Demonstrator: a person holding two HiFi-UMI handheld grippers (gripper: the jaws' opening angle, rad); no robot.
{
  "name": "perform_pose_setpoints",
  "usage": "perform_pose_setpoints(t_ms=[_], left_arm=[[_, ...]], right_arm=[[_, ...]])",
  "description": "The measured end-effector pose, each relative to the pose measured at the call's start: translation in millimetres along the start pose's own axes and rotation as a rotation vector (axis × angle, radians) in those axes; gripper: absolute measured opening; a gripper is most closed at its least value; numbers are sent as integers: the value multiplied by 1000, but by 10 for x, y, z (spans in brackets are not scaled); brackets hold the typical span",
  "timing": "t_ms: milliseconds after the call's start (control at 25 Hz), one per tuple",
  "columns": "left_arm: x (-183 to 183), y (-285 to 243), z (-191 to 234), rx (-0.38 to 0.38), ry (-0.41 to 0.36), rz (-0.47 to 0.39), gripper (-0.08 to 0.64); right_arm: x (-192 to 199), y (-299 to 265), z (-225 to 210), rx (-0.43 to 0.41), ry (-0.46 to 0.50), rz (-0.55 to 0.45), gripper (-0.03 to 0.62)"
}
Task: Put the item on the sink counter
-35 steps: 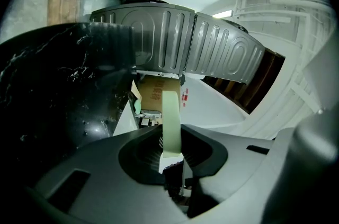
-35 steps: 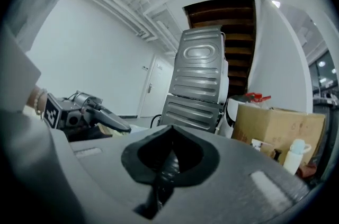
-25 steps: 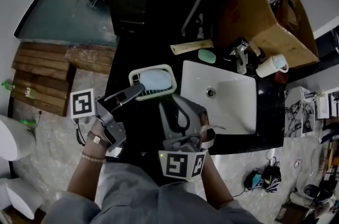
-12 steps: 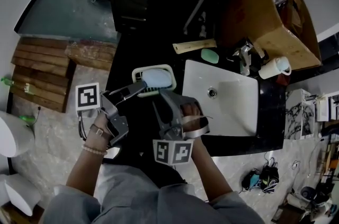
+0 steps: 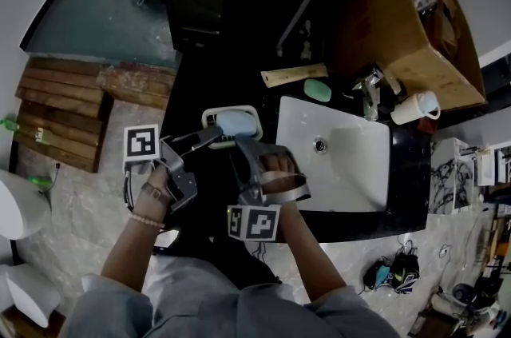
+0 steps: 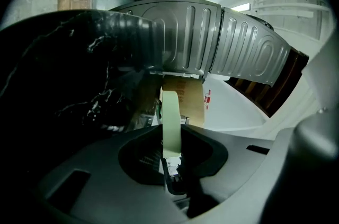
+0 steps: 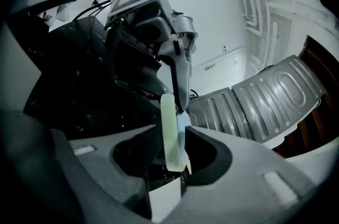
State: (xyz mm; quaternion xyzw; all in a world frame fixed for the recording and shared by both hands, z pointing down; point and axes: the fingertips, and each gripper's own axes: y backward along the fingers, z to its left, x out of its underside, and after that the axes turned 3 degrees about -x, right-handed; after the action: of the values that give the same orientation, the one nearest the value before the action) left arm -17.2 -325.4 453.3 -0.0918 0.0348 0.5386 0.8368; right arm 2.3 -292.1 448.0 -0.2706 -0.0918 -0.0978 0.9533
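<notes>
Two hand-held grippers meet on one pale green soap dish (image 5: 207, 117), which is over the black sink counter (image 5: 188, 89) just left of the white basin (image 5: 351, 169). A light-blue bar of soap (image 5: 234, 123) lies in the dish.

The left gripper (image 5: 214, 135) reaches in roughly level from the side away from the basin. Its jaws are pinched on the dish's rim, which stands edge-on between them in the left gripper view. The right gripper (image 5: 239, 141) comes from the near side, closer to the basin's left edge, and tilts downward. Its jaws have just been closing a little and clamp the dish's rim, with the blue soap showing just behind it in the right gripper view. Whether the dish's underside touches the counter I cannot tell.

Beyond the basin's far edge lie a green oval bar (image 5: 317, 91) and a pale wooden strip (image 5: 294, 74). The tap (image 5: 367, 85) stands at the basin's far right corner, with a white mug (image 5: 415, 106) just right of it. A cardboard box (image 5: 399, 25) stands farther behind the basin.
</notes>
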Motion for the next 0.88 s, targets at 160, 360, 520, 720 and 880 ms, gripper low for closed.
perform_pose_setpoints(t_ms=[160, 360, 520, 720, 880], left_arm=[[-39, -45, 69, -14, 15, 2, 81], [-46, -53, 112, -28, 24, 4, 81], [-47, -54, 153, -42, 29, 9, 81], [-40, -72, 216, -45, 48, 19, 81], [-55, -95, 168, -2, 64, 29, 83]], right_arm=[[47, -88, 81, -31, 10, 17, 127], [89, -117, 120, -50, -21, 22, 92], [90, -133, 176, -77, 17, 30, 76], [113, -161, 250, -102, 10, 54, 74], [131, -186, 229, -97, -35, 77, 74]])
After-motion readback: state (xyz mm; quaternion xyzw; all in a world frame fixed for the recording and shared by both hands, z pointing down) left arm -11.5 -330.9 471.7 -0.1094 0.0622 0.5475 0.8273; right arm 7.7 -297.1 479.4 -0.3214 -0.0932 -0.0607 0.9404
